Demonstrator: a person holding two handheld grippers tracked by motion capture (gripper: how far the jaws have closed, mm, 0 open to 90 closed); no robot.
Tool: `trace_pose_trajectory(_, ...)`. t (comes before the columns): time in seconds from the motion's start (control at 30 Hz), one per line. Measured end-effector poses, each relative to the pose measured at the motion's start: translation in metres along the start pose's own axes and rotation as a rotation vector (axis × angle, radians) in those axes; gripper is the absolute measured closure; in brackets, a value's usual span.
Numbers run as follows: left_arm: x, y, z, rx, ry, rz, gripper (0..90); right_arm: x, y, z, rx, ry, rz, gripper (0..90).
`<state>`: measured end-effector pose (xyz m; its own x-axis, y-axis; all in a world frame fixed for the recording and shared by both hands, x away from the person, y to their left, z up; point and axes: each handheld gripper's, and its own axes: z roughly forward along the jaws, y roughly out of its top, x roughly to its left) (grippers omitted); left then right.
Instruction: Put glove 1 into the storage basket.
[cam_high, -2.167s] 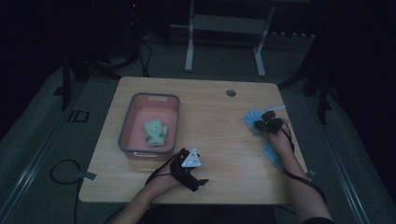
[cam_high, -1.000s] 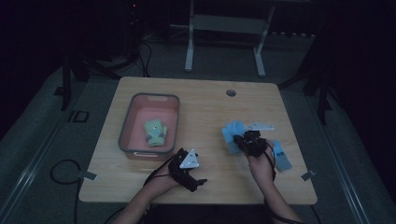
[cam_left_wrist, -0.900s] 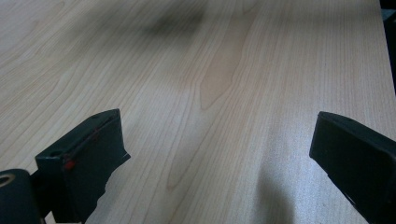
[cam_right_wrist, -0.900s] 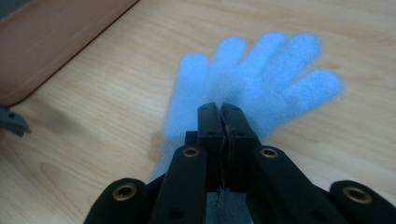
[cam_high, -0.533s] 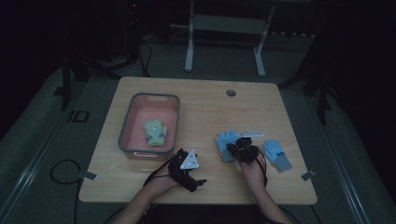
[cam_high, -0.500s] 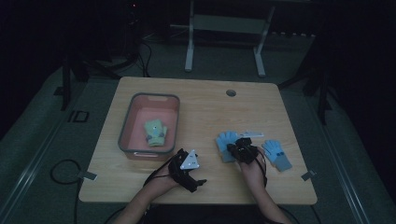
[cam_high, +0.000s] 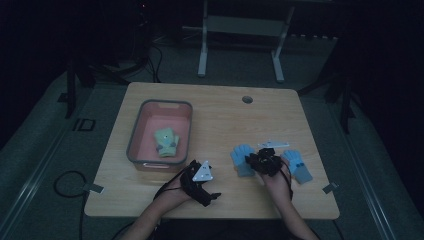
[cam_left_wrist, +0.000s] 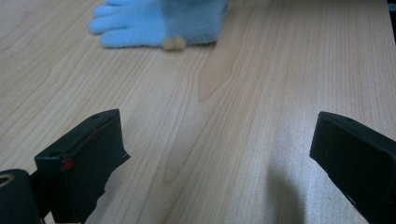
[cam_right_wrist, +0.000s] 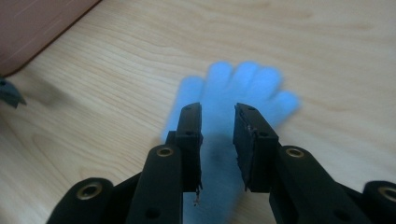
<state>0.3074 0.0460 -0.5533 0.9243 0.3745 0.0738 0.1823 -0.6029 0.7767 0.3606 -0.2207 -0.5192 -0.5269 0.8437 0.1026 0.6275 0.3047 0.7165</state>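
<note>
Dim room, grey carpet

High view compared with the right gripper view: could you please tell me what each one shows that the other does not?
The high view takes in the left gripper, a green glove lying in the pink bin, and a second blue glove beside the right gripper. The right gripper view brings its jaws close up: a narrow gap between them, poised over the near blue glove. Both share that glove, the wooden table and the bin, whose corner sits at the right gripper view's upper left.
</note>
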Motion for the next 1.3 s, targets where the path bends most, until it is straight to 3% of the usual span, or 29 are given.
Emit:
trace_pose_trajectory(0.1, 0.000, 0.000, 0.001, -0.001, -0.001, 0.001, 3.0, -0.009, 0.001, -0.010, -0.019, 0.018, -0.025, 71.3)
trace_pose_trajectory(0.27, 0.000, 0.000, 0.000, -0.005, -0.004, -0.003, 3.0, -0.041, -0.003, -0.038, -0.074, 0.034, -0.115, 70.4)
trace_pose_trajectory(0.3, 0.000, 0.000, 0.000, -0.005, -0.004, -0.003, 3.0, -0.041, -0.003, -0.038, -0.074, 0.034, -0.115, 70.4)
trace_pose_trajectory(0.37, 0.000, 0.000, 0.001, -0.003, -0.005, -0.002, 3.0, -0.060, -0.009, -0.048, -0.081, 0.024, -0.140, 70.3)
trace_pose_trajectory(0.63, -0.001, 0.000, 0.000, -0.020, 0.005, 0.028, 3.0, -0.114, -0.030, -0.070, -0.058, -0.036, -0.127, 69.6)
trace_pose_trajectory(0.77, -0.001, 0.000, 0.001, -0.012, -0.001, 0.023, 3.0, -0.137, -0.040, -0.074, -0.029, -0.030, -0.109, 67.3)
trace_pose_trajectory(0.97, 0.000, 0.000, 0.000, -0.014, -0.001, 0.021, 3.0, -0.154, -0.056, -0.066, 0.029, -0.032, -0.113, 64.9)
trace_pose_trajectory(1.17, 0.000, -0.001, 0.001, -0.010, -0.004, 0.022, 3.0, -0.160, -0.066, -0.054, 0.037, -0.029, -0.110, 63.7)
trace_pose_trajectory(1.3, -0.001, -0.001, 0.001, -0.014, -0.005, 0.019, 2.9, -0.158, -0.066, -0.054, 0.043, -0.037, -0.109, 72.1)
